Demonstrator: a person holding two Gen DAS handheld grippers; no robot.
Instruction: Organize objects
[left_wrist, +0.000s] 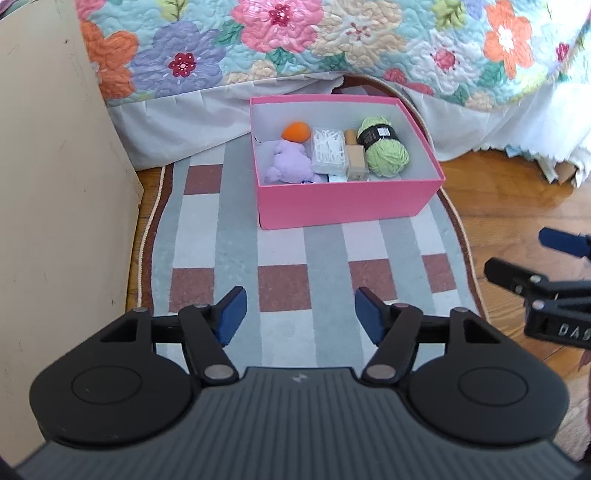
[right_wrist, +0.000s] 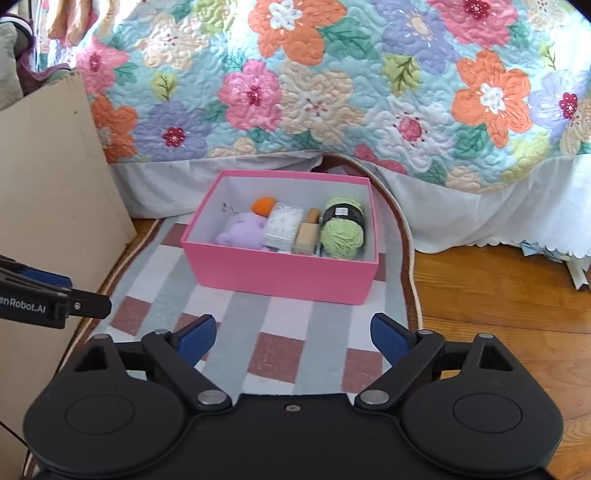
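The pink box (left_wrist: 347, 199) sits on the striped rug (left_wrist: 325, 280), at the foot of the bed under the floral quilt (left_wrist: 280, 48). Its open top faces up. In the left wrist view its long axis runs roughly left to right, and the near long wall faces my grippers. In the right wrist view the same axis is skewed, with the right end closer to me.

Inside, the contents lie in a single row along that axis:
- an orange ball (left_wrist: 295, 132) at the back left;
- a purple plush toy (left_wrist: 290, 162) in front of it;
- a clear case of white swabs (left_wrist: 329, 149);
- a tan bottle (left_wrist: 355, 157), lying with its cap toward the far wall;
- a skein of green yarn (left_wrist: 384, 146), just beside the right wall.

I see no loose item on the rug. I judge the packing step to be complete, or nearly so.

The left gripper (left_wrist: 300, 317) hovers over the rug, short of the box, jaws apart with nothing between them. The right gripper (right_wrist: 293, 338) is likewise spread wide and empty, well clear of the box.

No lid is visible in either view. The next move therefore depends on locating either a lid or a remaining object. If the box itself is to be relocated, I would take it by the two short end walls, one gripper to each.

A cream panel (left_wrist: 48, 184) stands close on the left and restricts left-hand clearance.
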